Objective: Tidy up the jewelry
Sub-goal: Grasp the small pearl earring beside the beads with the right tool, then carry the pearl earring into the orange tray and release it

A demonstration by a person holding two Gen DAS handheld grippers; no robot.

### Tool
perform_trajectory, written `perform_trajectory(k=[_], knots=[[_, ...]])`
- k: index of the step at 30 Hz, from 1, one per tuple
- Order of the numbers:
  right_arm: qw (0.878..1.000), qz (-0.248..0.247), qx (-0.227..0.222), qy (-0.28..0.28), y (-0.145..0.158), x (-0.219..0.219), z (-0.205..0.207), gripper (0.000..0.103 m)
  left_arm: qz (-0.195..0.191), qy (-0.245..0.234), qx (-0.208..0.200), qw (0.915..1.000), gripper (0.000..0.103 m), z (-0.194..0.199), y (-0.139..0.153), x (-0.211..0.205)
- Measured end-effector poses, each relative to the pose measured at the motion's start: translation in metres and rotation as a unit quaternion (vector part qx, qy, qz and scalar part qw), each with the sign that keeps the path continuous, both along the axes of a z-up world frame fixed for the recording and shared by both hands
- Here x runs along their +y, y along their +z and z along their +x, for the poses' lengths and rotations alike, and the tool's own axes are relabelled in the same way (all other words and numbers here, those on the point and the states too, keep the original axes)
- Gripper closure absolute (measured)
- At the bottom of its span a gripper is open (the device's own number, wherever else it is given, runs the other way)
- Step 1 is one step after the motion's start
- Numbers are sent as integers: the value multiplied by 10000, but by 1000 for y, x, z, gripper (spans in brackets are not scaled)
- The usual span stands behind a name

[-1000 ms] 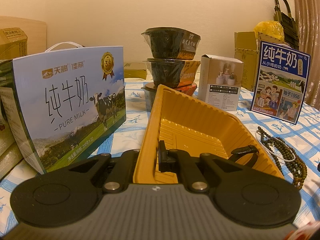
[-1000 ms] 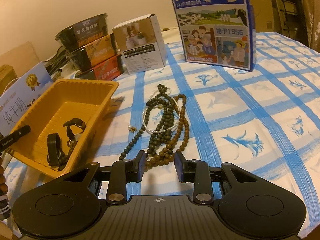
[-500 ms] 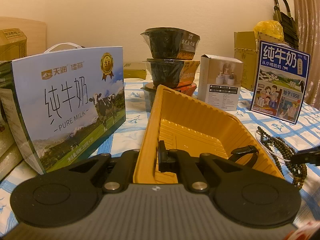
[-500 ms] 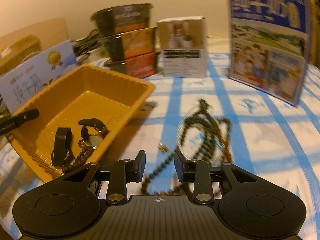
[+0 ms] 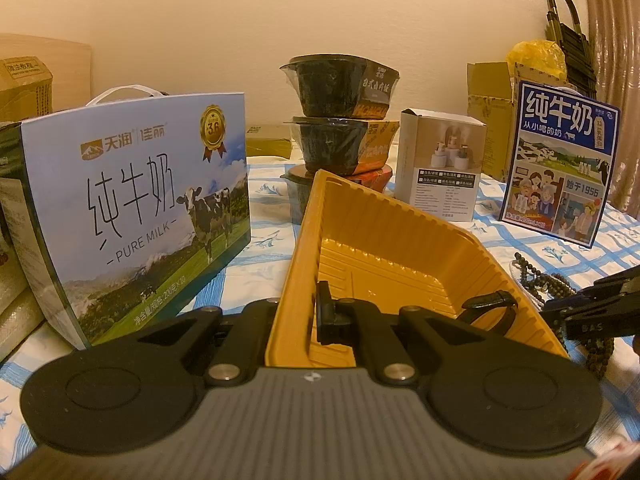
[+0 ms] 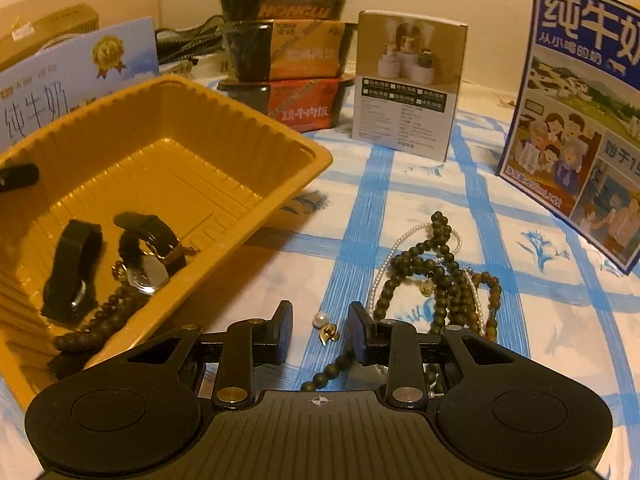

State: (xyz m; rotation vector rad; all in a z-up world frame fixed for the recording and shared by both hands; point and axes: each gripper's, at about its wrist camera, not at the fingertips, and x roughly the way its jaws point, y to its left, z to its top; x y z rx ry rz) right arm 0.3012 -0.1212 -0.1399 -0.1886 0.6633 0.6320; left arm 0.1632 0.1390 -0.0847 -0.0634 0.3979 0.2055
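My left gripper [image 5: 298,320] is shut on the near wall of the yellow tray [image 5: 384,256]. The tray [image 6: 168,160] holds a black watch [image 6: 72,264], a second watch [image 6: 146,256] and a dark bead strand [image 6: 96,324]. My right gripper [image 6: 320,330] is open, low over the tablecloth, with a small pearl and gold earring [image 6: 325,326] between its fingers. A heap of dark bead necklaces and a pearl strand [image 6: 440,276] lies just right of it. The right gripper's fingers [image 5: 592,312] show at the right of the left wrist view, over the beads [image 5: 548,288].
A blue-and-white checked cloth [image 6: 400,184] covers the table. A large milk carton [image 5: 140,204] stands left of the tray. Three stacked black food bowls [image 6: 284,40] and a small white box [image 6: 408,84] stand behind it. A blue milk box [image 6: 584,112] stands at right.
My right gripper has moved left and lower, closer to the tray, and now straddles the earring. It has come into the left wrist view. The left gripper has not moved.
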Motion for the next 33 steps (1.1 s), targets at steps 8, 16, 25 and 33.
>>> perform_trajectory(k=[8,16,25,33], knots=[[9999,-138,-80,56,-5,6,3,90,-8,11,4,10000,99,0,0,0],[9999,-29,-155,-55,7,3,-1,95,-20,25,7,10000,99,1,1,0],[9992,328,-234,-40,29,-1,-11,95,-10,23,7,10000,99,1,1,0],[9876,1548,-1,271,72,-4,-29,95,-25,23,0,10000,99,1,1,0]])
